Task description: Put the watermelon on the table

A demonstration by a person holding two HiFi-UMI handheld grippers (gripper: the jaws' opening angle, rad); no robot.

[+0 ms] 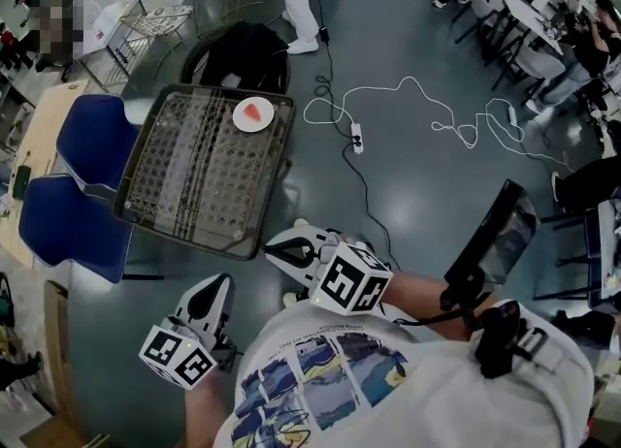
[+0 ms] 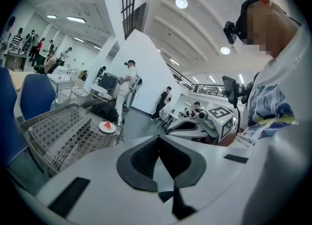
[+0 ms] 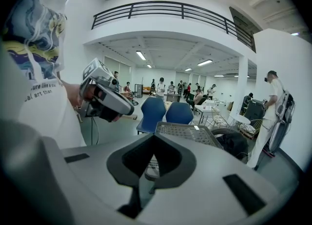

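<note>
A red watermelon slice (image 1: 254, 112) lies on a small white plate (image 1: 240, 120) at the far right corner of a metal mesh table (image 1: 194, 184). Both grippers hang over the floor on the near side of that table, well short of the plate. My left gripper (image 1: 221, 282) is shut and empty, low at the left. My right gripper (image 1: 276, 248) is shut and empty too, nearer the table's front corner. In the left gripper view the watermelon slice (image 2: 105, 125) shows small beyond the shut gripper (image 2: 159, 139), with the right gripper (image 2: 195, 121) alongside. The right gripper view looks past its gripper (image 3: 155, 138) at the mesh table (image 3: 187, 132).
Two blue chairs (image 1: 95, 141) (image 1: 60, 218) stand left of the mesh table, beside a wooden desk (image 1: 39, 141). A black backpack (image 1: 243, 53) sits behind it. A white cable with a power strip (image 1: 357, 137) trails over the floor. A person (image 1: 296, 0) stands beyond.
</note>
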